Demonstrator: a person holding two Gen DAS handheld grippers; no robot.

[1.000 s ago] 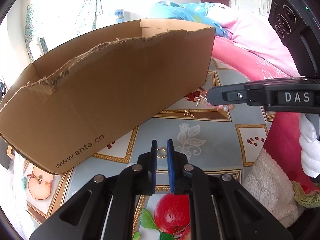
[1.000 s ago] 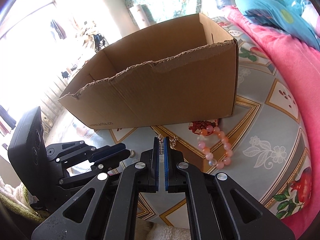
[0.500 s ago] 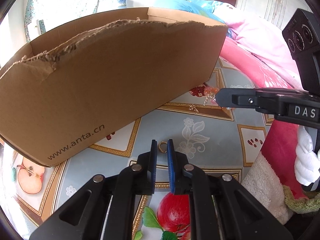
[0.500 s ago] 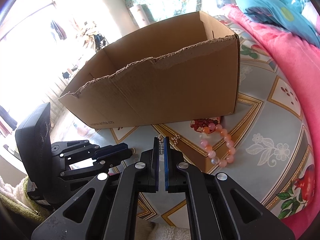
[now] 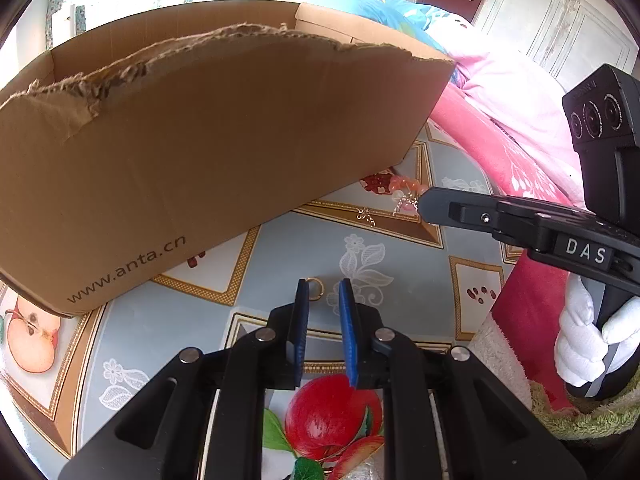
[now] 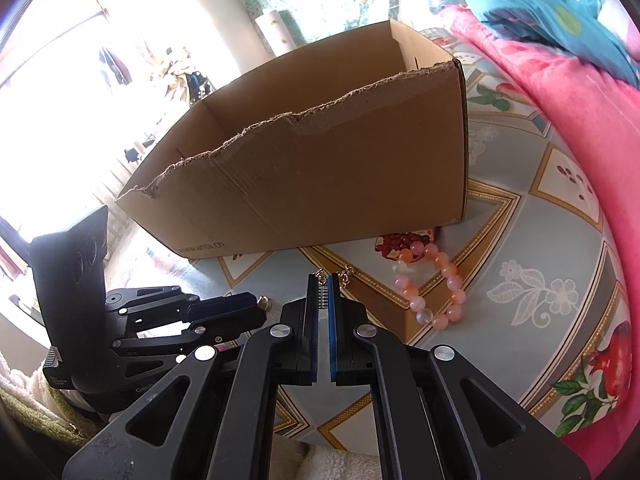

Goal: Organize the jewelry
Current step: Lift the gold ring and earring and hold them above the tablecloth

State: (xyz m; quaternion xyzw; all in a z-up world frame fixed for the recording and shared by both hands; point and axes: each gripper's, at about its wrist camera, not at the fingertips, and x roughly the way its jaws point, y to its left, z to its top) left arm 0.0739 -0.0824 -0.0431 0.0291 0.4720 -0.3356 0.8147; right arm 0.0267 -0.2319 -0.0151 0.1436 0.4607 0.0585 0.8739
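Resting on the glossy patterned tablecloth (image 5: 280, 248), a small gold metal ring (image 5: 315, 289) lies loose between the left gripper's (image 5: 323, 294) just-parting blue pads; the right gripper (image 6: 323, 285) pinches a thin chain (image 6: 321, 276), both angled downward.

Left tongs (image 5: 323, 290) just opening, pads off gold ring (image 5: 315, 289); view rolled slightly.

A table (image 6: 532, 240) under a fruit-and-flower printed cloth carries everything. On it sit a torn cardboard box (image 6: 320, 184), a pink bead bracelet (image 6: 436, 284) just beside the box's corner — and a small gold ring (image 5: 315, 289), well apart.
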